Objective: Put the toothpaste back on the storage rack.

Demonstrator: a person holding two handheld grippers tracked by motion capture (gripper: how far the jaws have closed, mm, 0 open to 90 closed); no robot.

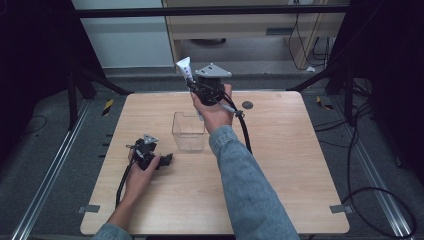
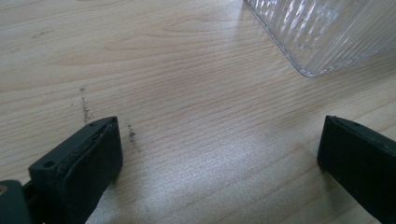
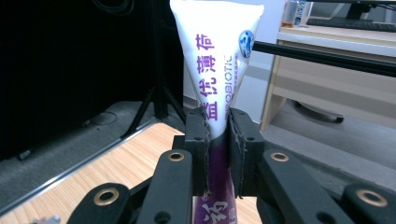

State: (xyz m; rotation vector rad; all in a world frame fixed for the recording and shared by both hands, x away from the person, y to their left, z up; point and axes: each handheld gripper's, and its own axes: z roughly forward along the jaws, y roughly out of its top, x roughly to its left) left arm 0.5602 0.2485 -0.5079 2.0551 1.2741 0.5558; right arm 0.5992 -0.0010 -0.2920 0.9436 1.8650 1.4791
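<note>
A white and purple tube (image 3: 215,65) with purple lettering stands upright between my right gripper's (image 3: 217,140) jaws, which are shut on its middle. In the high view that tube (image 1: 184,68) is lifted above the far edge of the table, behind a clear ribbed plastic box (image 1: 188,131) that stands near the table's centre. My left gripper (image 1: 168,159) rests low on the wood left of the box. Its jaws (image 2: 219,154) stand wide open with bare table between them, and a corner of the clear box (image 2: 322,32) lies ahead of them.
The light wooden table (image 1: 280,165) has a small dark round mark (image 1: 247,105) at its far right part. A black cable (image 1: 246,134) trails from the right gripper across the table. Black frame legs and a wooden cabinet (image 1: 240,25) stand beyond the far edge.
</note>
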